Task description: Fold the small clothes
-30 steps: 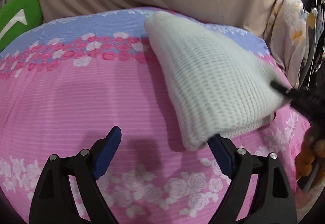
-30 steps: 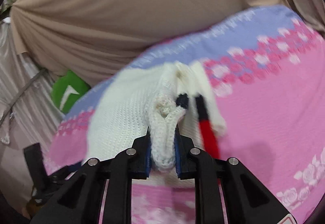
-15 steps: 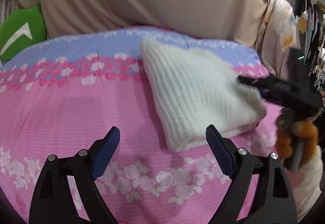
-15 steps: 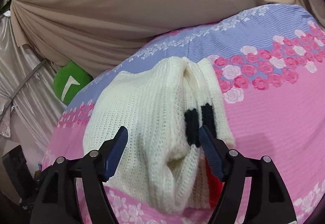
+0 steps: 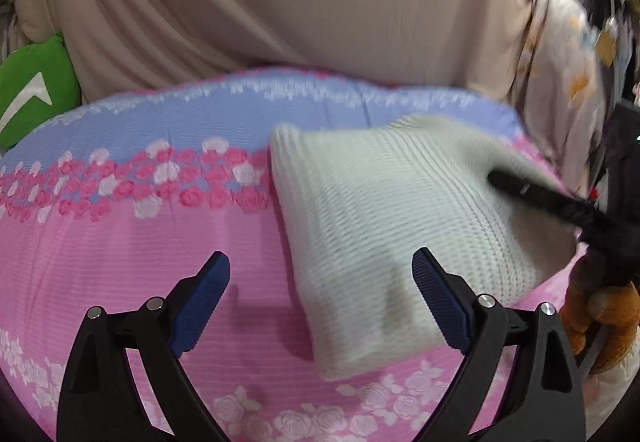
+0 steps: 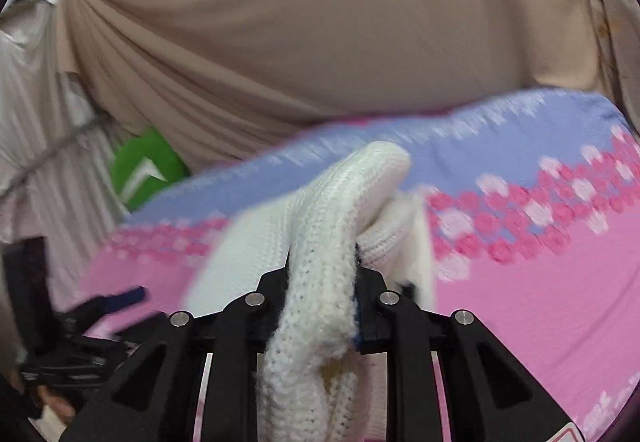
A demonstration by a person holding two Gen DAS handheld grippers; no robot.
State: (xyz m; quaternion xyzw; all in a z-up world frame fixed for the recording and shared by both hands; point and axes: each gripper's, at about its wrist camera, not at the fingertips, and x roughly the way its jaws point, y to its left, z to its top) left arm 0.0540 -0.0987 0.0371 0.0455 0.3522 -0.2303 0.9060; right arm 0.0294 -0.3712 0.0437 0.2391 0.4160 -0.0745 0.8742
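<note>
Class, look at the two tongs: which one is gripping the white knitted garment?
The right tongs: their jaws are closing on a bunched fold of the white knitted garment. The left tongs are opening, nothing between the pads, hovering above the pink bedspread.

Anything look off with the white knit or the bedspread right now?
Nothing damaged or spilled. The white knit lies askew on the pink bedspread, and the right gripper is closing on a bunched fold of it. The left gripper is opening, holding nothing.
</note>
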